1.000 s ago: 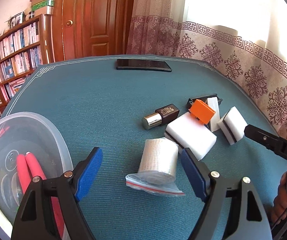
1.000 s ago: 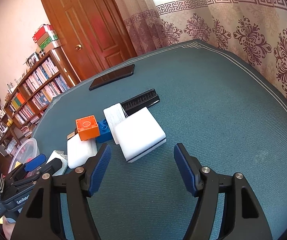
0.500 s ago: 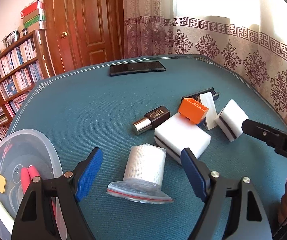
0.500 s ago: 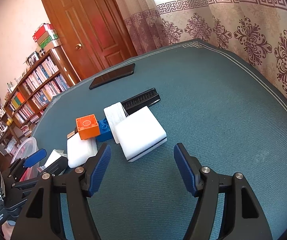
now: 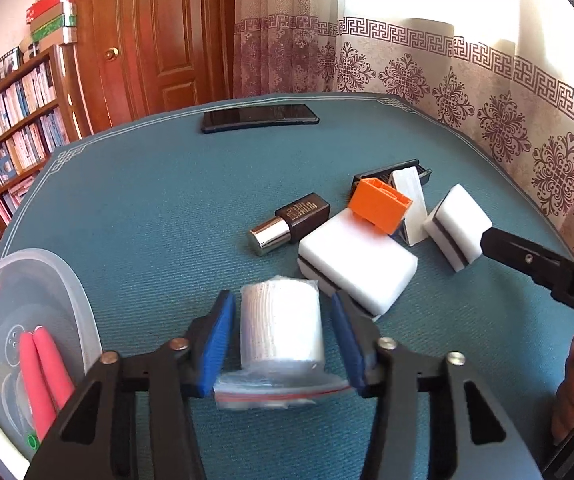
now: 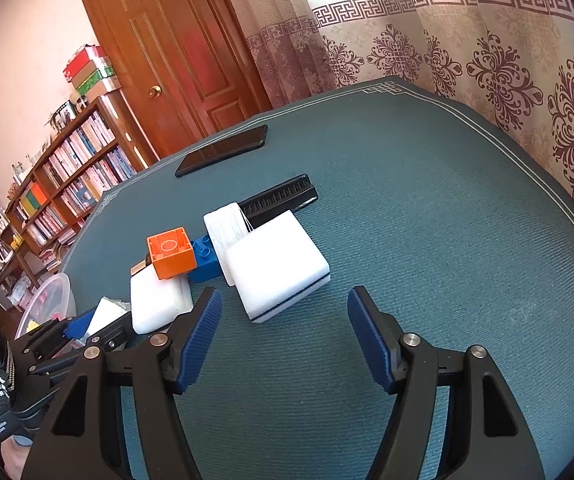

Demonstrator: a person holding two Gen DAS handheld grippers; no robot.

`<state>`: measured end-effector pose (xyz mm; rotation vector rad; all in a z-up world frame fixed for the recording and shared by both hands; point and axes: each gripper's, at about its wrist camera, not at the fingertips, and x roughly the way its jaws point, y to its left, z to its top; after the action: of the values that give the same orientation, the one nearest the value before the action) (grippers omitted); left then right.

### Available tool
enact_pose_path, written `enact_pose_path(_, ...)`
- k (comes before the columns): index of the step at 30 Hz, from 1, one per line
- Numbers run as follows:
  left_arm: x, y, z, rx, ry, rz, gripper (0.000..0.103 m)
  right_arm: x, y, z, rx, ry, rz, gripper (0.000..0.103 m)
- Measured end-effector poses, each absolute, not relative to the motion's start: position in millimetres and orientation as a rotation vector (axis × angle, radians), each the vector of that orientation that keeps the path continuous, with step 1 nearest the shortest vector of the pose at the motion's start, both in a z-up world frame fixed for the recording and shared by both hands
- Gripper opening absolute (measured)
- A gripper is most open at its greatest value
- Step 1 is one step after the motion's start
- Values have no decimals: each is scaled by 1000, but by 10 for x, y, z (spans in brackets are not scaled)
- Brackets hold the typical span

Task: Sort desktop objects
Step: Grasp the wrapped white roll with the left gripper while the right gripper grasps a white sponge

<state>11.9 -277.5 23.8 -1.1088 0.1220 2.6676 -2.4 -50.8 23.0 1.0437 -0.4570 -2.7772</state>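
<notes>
A white bandage roll (image 5: 281,328) in a clear zip bag lies on the teal table. My left gripper (image 5: 281,298) straddles it, jaws narrowed with a thin gap on each side of the roll; the bag's edge reaches both pads. Behind it lie a large white sponge (image 5: 357,264), an orange brick (image 5: 381,204) leaning on it, a dark bottle with a silver cap (image 5: 291,224) and a smaller sponge (image 5: 457,226). My right gripper (image 6: 283,294) stands open just short of that smaller sponge (image 6: 279,268), holding nothing.
A clear plastic bowl (image 5: 83,320) at the left holds red sticks and a yellow piece. A black phone (image 5: 259,117) lies at the far side. A black comb (image 6: 281,200), a blue brick (image 6: 203,258) and a white pack (image 6: 227,230) sit in the pile. A curtain hangs along the right edge.
My left gripper moved forward over the bandage roll and its jaws narrowed from wide open to close around it. The right gripper stayed still and open.
</notes>
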Motion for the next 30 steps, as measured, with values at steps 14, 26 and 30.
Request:
enact_pose_path(14,164,-2864,217,-1134,-35,2645,43,-109,-514,238,1051,-374,-2824,69)
enact_pose_path(26,158,-2950,227,-1137,-124,2667,43,-454,-713,161,1126,-146,-2751,69)
enact_pose_path(30,150,-2953,228,-1135,-132,2668,43,-448,-617,124,1132,-231,-2739,69)
